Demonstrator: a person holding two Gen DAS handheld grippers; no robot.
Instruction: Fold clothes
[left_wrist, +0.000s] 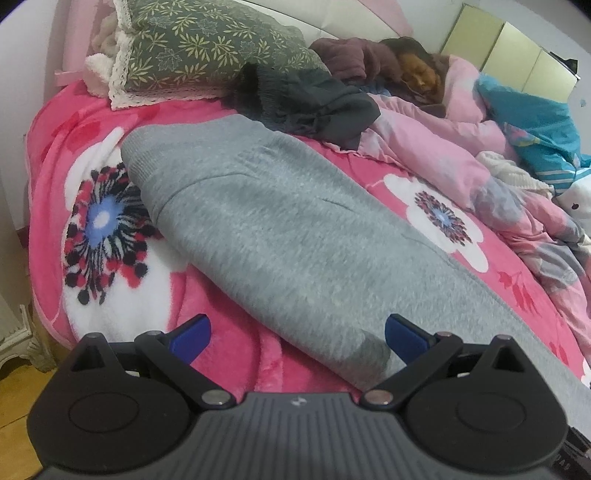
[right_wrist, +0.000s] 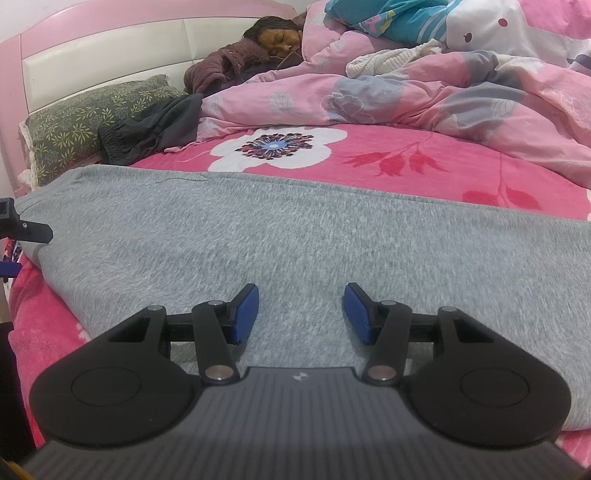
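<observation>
1. The right claw (right_wrist: 300, 314) is wide apart and holds nothing, just above the gray sweater (right_wrist: 258, 236).
2. The left claw (left_wrist: 297, 338) is wide apart too, at the sweater's end.
3. The sweater is soft, folded long, and lies flat on the pink flower blanket (right_wrist: 406, 162).

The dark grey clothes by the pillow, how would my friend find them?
Start at the green leafy pillow by the headboard. The dark grey clothes lie crumpled against it, beside the pink quilt. Unlike the light grey garment, they're charcoal and bunched.
</observation>
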